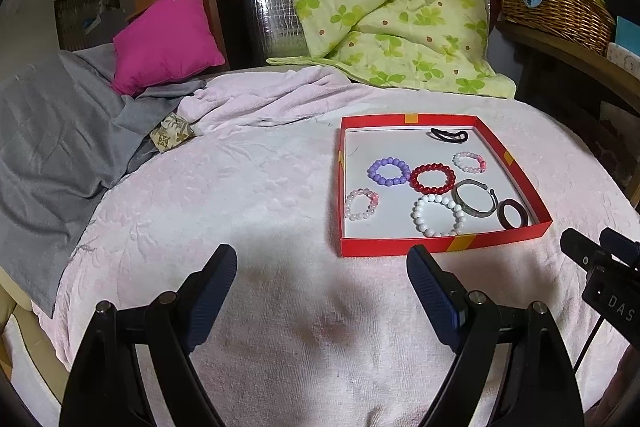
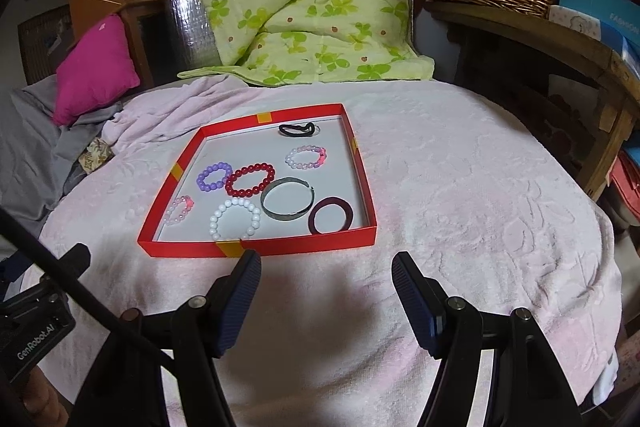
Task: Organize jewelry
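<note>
Hovering released and empty near the red tray: left claw, right claw. Bracelets lying loose inside tray, seemingly already gathered; tray on bed blanket.

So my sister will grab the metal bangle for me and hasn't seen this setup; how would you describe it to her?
On the pink towel-covered bed sits a shallow red cardboard tray of bracelets. Look toward its near right part, between the white bead bracelet and the dark maroon ring bangle. The grey metal cuff bangle is the only smooth, unbeaded band with an open gap.
</note>
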Tool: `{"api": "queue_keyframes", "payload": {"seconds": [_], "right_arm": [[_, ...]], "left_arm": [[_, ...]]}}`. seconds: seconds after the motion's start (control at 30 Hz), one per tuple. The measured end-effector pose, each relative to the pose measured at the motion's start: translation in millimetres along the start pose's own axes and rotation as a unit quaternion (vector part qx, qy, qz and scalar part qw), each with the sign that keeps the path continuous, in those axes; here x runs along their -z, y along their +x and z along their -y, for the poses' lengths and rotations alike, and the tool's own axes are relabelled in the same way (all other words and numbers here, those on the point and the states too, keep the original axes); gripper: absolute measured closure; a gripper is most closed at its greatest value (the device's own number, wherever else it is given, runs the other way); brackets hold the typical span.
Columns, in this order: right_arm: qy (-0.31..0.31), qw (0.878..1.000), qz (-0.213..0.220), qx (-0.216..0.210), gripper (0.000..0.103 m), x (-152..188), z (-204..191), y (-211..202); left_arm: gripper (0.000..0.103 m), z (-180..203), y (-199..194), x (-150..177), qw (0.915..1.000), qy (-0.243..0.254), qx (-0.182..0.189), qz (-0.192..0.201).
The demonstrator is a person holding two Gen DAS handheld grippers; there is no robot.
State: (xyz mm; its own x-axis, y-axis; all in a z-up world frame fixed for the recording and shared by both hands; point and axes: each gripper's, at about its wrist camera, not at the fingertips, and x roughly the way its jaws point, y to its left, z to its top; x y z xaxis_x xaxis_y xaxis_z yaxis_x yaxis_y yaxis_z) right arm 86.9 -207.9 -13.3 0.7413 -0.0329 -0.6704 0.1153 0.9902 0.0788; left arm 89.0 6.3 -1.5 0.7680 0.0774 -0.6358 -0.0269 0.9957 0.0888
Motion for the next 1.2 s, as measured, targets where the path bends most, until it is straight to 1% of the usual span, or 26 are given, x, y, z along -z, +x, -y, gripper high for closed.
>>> {"api": "queue_keyframes", "payload": {"seconds": [0.27, 0.6, 0.97, 1.2], "right_arm": [[-0.006, 1.000, -0.006, -0.004, 0.031, 1.0, -12.4, 4.7], [-0.018, 1.000, -0.010, -0.002, 0.031, 0.6, -28.2, 3.2], [-0.018, 1.000, -0.008, 0.014, 0.031, 2.0, -26.4, -0.5], [-0.019, 1.000, -0.010, 0.010, 0.031, 2.0, -28.5, 2.1]], "left_arm": [[0.016, -6.4, 2.8, 0.5, 1.0000, -0.005, -0.002, -0.007], [0.016, -20.6, -0.2, 0.1, 0.9998, -0.017, -0.003, -0.004], [0.016, -29.7, -1.9, 1.6, 0.9995, -0.028, -0.009, -0.005], [0.016, -30.7, -2.0, 1.6, 0.9995, -0.029, -0.011, -0.004]]}}
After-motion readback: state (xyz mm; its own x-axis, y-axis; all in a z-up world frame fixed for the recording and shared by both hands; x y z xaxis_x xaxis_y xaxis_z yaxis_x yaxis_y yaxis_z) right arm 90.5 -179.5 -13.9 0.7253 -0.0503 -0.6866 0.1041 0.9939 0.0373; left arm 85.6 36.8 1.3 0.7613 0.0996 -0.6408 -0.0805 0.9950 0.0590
